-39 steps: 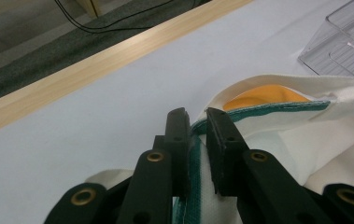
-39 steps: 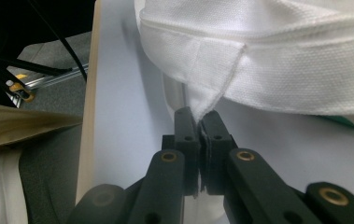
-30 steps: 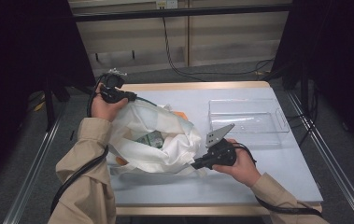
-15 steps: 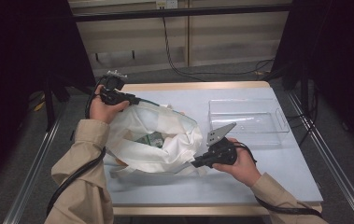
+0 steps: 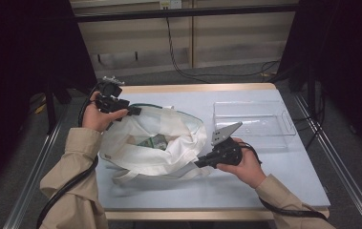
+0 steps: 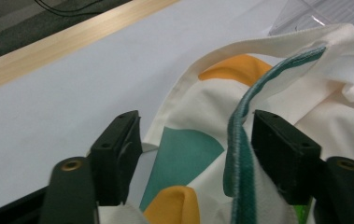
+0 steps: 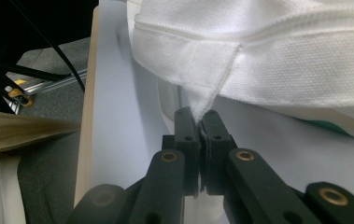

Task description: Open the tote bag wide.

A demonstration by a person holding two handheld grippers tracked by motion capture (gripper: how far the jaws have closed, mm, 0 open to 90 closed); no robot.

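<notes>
Bag [image 5: 154, 143] lies at centre-left of the high view, mouth spread, on the table [image 5: 245, 186]. The right gripper [image 7: 198, 116] is pressed together on a fold of the bag's white rim, seen at the centre of the right gripper view, and holds that edge down and outward. The left gripper [image 6: 195, 140] sits at the upper left of the bag in the high view; its jaws have just been opening and now stand spread, with the green-edged rim [image 6: 237, 154] lying loose between them, not pinched. Judged from this, the mouth is already opened and one side is released. Contents [image 5: 154, 141] are visible inside, small and unclear. The clear tray [image 5: 283, 129] at the upper right holds nothing, so transfer of items, if intended, appears not yet begun.
</notes>
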